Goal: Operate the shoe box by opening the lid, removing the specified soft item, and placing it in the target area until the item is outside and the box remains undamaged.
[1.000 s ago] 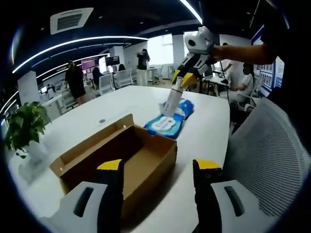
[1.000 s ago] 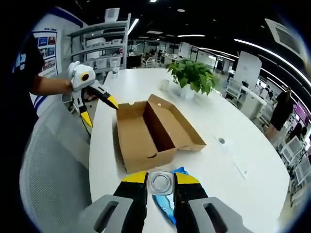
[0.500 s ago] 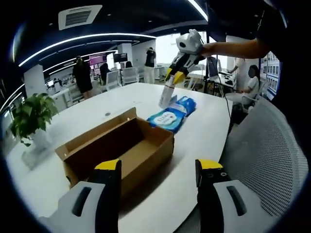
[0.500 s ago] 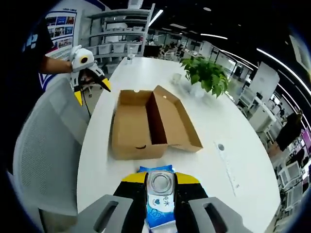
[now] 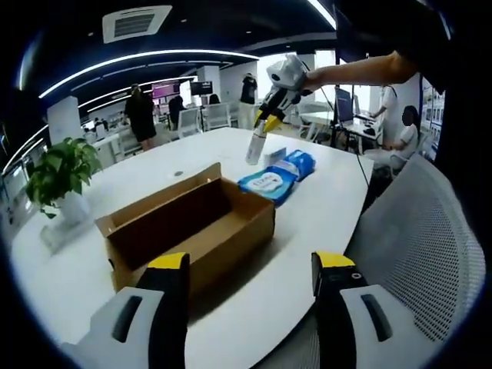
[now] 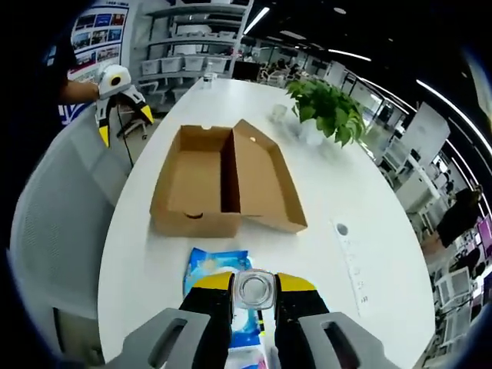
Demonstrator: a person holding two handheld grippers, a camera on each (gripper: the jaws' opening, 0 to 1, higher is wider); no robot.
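Cardboard shoe box [image 5: 192, 231] sits open on the white desk [image 5: 323, 207] in the left gripper view, lid folded back and interior bare, so the removal step appears complete. The blue soft pack [image 5: 278, 174] lies flat on the desk just beyond the box. The left gripper [image 5: 247, 265] hovers at the near desk edge, fingers apart and empty, apparently standing by. The right gripper [image 5: 270, 117] is raised above the pack, clamped on a small clear bottle [image 5: 254, 146]. In the right gripper view, the fingers [image 6: 211, 304] are closed on the bottle's cap [image 6: 253, 289], with the pack directly below. A potted plant [image 6: 327, 111], a mesh chair [image 6: 46, 246], shelving and an open-plan office surround the desk.
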